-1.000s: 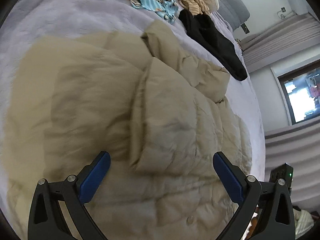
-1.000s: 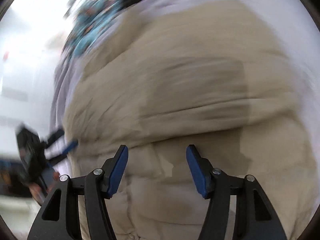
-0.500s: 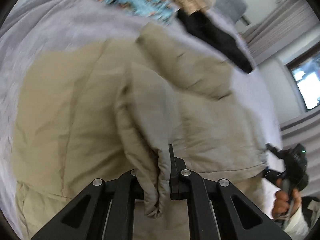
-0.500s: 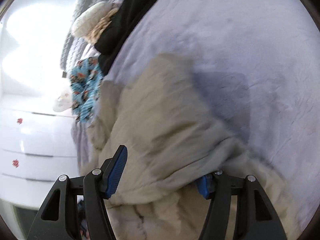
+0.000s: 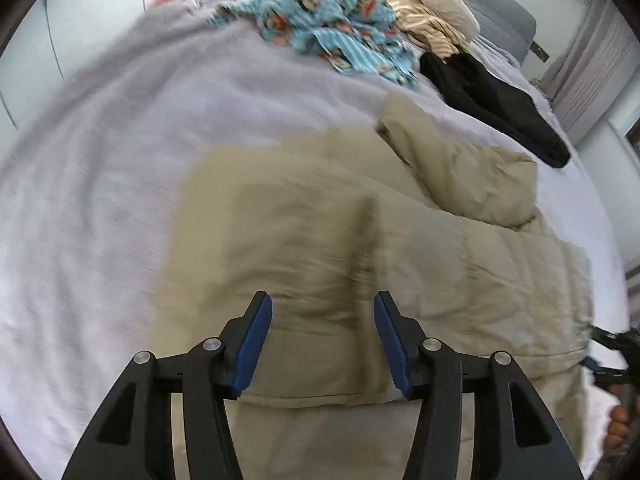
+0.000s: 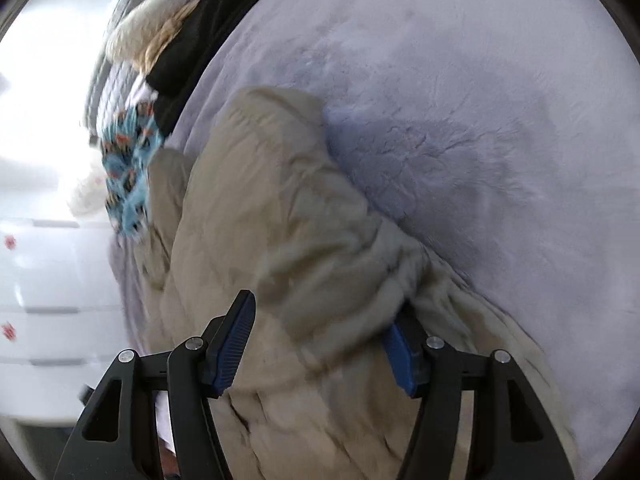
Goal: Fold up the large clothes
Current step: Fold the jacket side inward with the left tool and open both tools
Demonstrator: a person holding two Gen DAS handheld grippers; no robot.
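A large beige quilted coat [image 5: 360, 240] lies on the lilac bed cover [image 5: 100, 200], with one sleeve folded across its body. My left gripper [image 5: 322, 340] is open and empty just above the folded sleeve. In the right wrist view the coat [image 6: 280, 240] bulges between the blue pads of my right gripper [image 6: 324, 344], which is open around a thick fold of it; the right pad is partly hidden by fabric. The right gripper also shows at the right edge of the left wrist view [image 5: 612, 356].
At the head of the bed lie a blue patterned garment [image 5: 336, 28], a cream striped garment [image 5: 432, 28] and a black garment [image 5: 496, 100]. A grey headboard [image 5: 500, 12] stands behind them. White drawers [image 6: 48, 280] stand beside the bed.
My left gripper was shut on the sleeve half a second ago; it has let go and now stands open above it. My right gripper has moved onto the coat's edge and stays open.
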